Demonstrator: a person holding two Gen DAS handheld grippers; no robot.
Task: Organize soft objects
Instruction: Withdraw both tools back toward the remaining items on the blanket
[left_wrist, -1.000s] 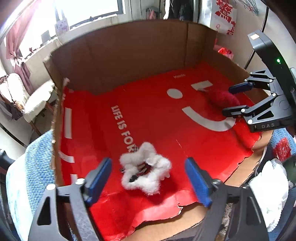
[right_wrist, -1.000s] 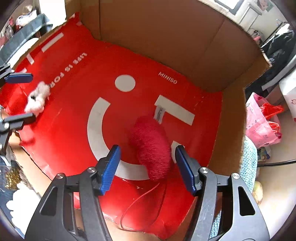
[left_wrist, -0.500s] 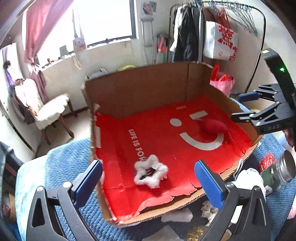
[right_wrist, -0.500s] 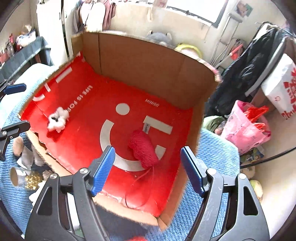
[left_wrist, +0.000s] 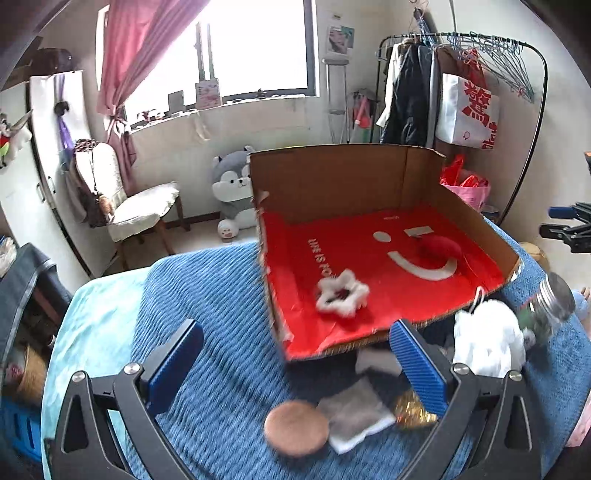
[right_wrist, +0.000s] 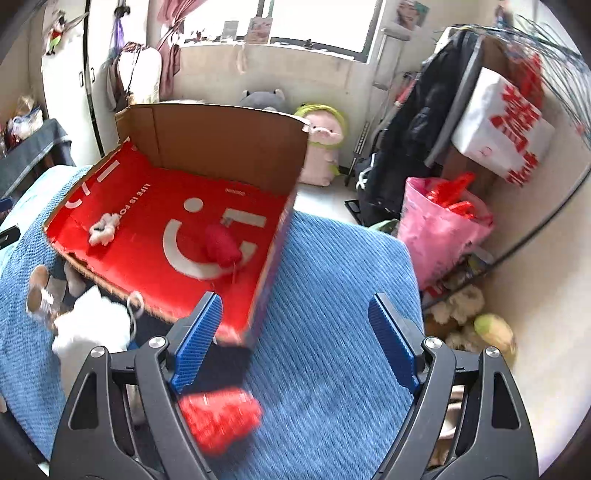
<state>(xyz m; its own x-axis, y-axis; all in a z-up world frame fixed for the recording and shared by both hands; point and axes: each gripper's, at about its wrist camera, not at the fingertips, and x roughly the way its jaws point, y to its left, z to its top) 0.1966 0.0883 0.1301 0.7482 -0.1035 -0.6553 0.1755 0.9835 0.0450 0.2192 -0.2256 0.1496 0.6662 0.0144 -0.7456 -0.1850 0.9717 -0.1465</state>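
Observation:
A cardboard box (left_wrist: 332, 177) lined with red paper sits on a blue blanket. Inside lie a white fluffy star (left_wrist: 341, 297) and a red plush heart (left_wrist: 439, 247); both also show in the right wrist view, star (right_wrist: 103, 229), heart (right_wrist: 221, 245). My left gripper (left_wrist: 295, 369) is open and empty, pulled back over the blanket in front of the box. My right gripper (right_wrist: 295, 347) is open and empty, beside the box's right front corner. In front of the box lie a white plush (left_wrist: 487, 339), a brown round pad (left_wrist: 295, 428), a grey cloth (left_wrist: 358, 417) and a red mesh item (right_wrist: 218, 417).
A glass jar (left_wrist: 546, 306) lies by the white plush. A gold item (left_wrist: 412, 410) lies near the grey cloth. A chair (left_wrist: 136, 210), plush toys (left_wrist: 232, 192), a clothes rack (left_wrist: 461, 92) and a pink bag (right_wrist: 439, 225) stand around the bed.
Both grippers have pulled back and up out of the box, leaving the star and the heart lying inside. Both stay open.

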